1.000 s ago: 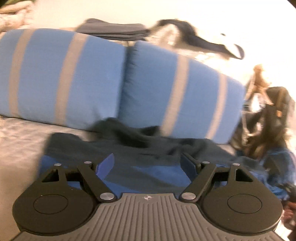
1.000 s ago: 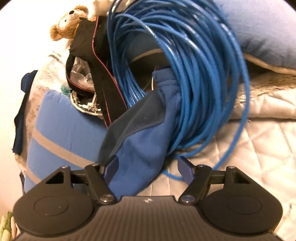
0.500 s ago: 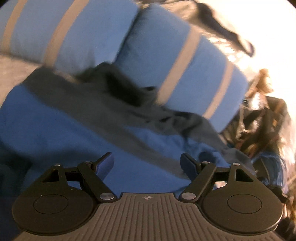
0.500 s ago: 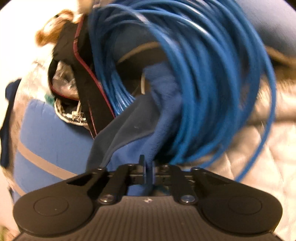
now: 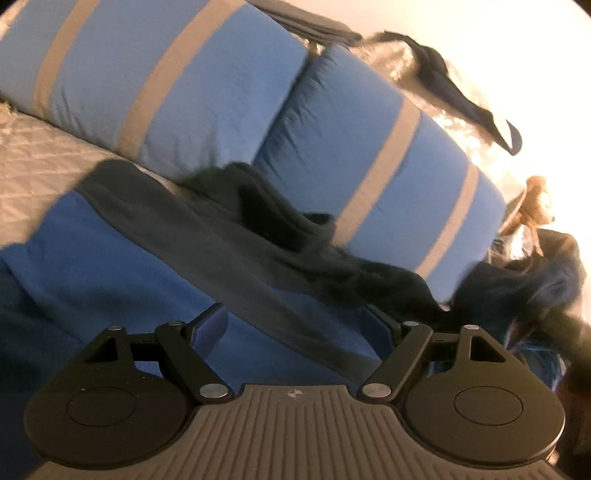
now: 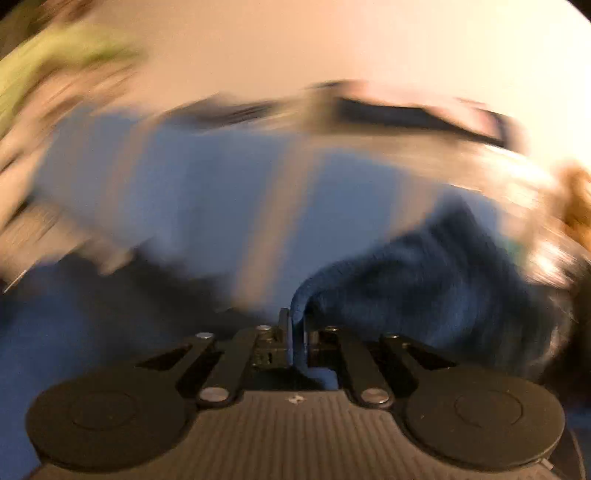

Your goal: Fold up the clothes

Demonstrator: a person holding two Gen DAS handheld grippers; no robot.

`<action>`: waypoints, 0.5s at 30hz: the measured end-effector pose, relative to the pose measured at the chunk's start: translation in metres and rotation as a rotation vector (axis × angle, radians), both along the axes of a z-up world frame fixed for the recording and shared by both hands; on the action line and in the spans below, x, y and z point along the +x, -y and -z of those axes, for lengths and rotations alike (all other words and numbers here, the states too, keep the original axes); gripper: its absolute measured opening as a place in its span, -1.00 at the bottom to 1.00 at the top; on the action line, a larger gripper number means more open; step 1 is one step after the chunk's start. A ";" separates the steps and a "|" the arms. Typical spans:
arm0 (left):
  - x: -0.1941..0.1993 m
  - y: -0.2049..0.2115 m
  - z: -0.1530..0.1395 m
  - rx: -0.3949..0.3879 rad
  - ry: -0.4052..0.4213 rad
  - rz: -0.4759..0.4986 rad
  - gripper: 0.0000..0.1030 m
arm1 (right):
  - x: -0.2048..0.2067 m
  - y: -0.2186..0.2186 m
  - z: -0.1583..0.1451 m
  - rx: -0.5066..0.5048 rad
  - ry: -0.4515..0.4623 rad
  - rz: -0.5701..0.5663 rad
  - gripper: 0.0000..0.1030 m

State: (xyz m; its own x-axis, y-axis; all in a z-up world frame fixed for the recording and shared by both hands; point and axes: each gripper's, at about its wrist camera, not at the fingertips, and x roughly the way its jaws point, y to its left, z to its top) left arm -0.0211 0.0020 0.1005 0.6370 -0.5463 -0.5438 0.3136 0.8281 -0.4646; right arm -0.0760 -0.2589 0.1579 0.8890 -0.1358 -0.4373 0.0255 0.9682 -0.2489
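A blue garment with dark grey panels (image 5: 122,266) lies spread on the quilted bed in front of two pillows. My left gripper (image 5: 295,325) is open and hovers just above the garment, with blue cloth between and below its fingers. My right gripper (image 6: 295,328) is shut on a fold of the same blue garment (image 6: 424,280), which rises to the right from the jaws. The right wrist view is heavily blurred by motion.
Two blue pillows with grey stripes (image 5: 192,74) lie behind the garment. Folded dark clothes (image 5: 310,26) rest beyond them. A teddy bear (image 5: 535,199) and a dark bag with blue cable (image 5: 546,280) sit at the right. White quilt (image 5: 29,155) shows at the left.
My right gripper has closed on the blue garment's sleeve and swung it away from the blue cable coil toward the pillows. My left gripper has dropped closer over the garment, still open.
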 end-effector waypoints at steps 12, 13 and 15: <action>0.006 -0.031 0.016 0.061 -0.082 -0.004 0.53 | -0.012 -0.147 0.113 -0.257 -0.395 -0.335 0.23; 0.006 -0.032 0.016 0.067 -0.086 -0.006 0.53 | -0.015 -0.148 0.108 -0.254 -0.372 -0.340 0.36; 0.007 -0.033 0.017 0.066 -0.101 -0.009 0.53 | -0.018 -0.149 0.100 -0.253 -0.336 -0.373 0.44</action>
